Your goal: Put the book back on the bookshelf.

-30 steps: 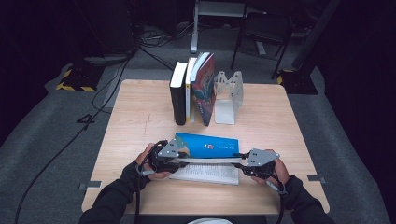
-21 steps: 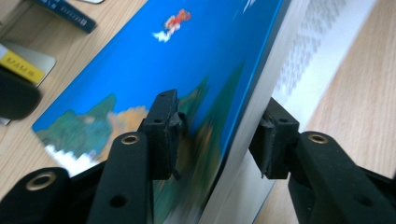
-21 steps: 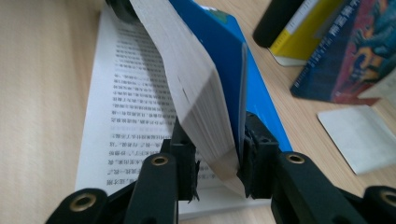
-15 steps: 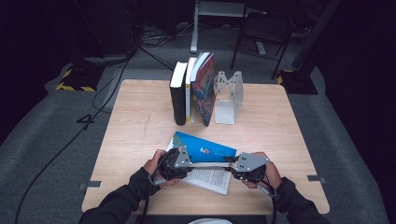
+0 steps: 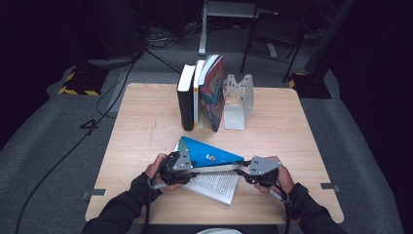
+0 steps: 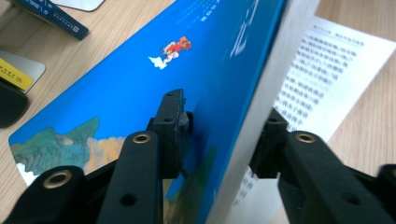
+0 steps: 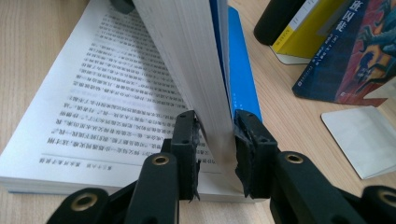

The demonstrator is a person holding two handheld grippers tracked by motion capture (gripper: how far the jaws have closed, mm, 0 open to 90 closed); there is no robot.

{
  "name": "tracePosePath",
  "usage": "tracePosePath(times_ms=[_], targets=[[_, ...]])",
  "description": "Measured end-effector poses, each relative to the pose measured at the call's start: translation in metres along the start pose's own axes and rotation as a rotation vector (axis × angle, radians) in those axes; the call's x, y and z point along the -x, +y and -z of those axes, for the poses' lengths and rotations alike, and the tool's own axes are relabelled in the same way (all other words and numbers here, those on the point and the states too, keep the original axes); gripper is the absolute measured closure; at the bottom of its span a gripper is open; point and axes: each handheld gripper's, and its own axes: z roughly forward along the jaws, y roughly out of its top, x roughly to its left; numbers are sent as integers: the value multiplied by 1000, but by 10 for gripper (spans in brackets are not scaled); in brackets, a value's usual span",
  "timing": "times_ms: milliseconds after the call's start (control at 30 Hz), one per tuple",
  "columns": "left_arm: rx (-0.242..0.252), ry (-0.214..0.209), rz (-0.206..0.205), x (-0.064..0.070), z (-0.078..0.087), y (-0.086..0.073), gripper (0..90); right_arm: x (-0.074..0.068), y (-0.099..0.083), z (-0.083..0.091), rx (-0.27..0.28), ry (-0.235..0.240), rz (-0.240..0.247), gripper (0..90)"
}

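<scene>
- The blue book (image 5: 210,157) lay open near the front edge of the table (image 5: 146,122), roughly midway between its left and right edges, with printed pages flat on the wood and the upper block of pages with the blue cover lifted at a slant.
- The left gripper (image 5: 179,168) held the lifted block at its left end: in the left gripper view (image 6: 217,135) one jaw pressed on the blue cover and the other on the page side, closed narrowly on it.
- The right gripper (image 5: 246,170) gripped the same block at its right end; in the right gripper view (image 7: 215,140) its pads squeezed the page edges between them.
- A row of books (image 5: 202,92) stood upright toward the table's far edge, the nearest-right one leaning a little.
- A white bookend (image 5: 237,100) stood just to the right of that row, its base plate flat on the table.
</scene>
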Motion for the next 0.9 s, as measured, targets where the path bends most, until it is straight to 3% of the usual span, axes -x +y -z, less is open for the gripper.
tracePosePath(times_ms=[67, 200, 333, 433, 533, 633, 700, 767, 833, 900], targets=[[10, -4, 14, 8, -3, 6, 590, -1, 2, 0, -6, -8, 0, 696], [-17, 35, -11, 23, -14, 16, 524, -7, 8, -3, -22, 1, 24, 695], [-27, 64, 2, 25, -19, 19, 547, -9, 12, -4, -25, 11, 23, 695], [-33, 88, 3, 24, -17, 18, 623, -10, 12, -5, -22, 13, 18, 687], [-18, 94, -17, 25, -17, 17, 678, -7, 8, -5, -4, 27, -21, 626], [-2, 99, -47, 25, -13, 17, 720, 0, 0, 0, 13, 5, -66, 509], [20, 93, -33, 22, -11, 17, 729, 8, -10, 4, 11, -6, -109, 464], [44, 77, -4, 17, -7, 16, 735, 17, -21, 6, 5, 2, -190, 450], [65, 75, 11, 14, -4, 16, 740, 22, -34, 4, -45, -21, -210, 450], [79, 63, 33, 11, -1, 15, 739, 25, -41, 1, -70, -13, -236, 452]])
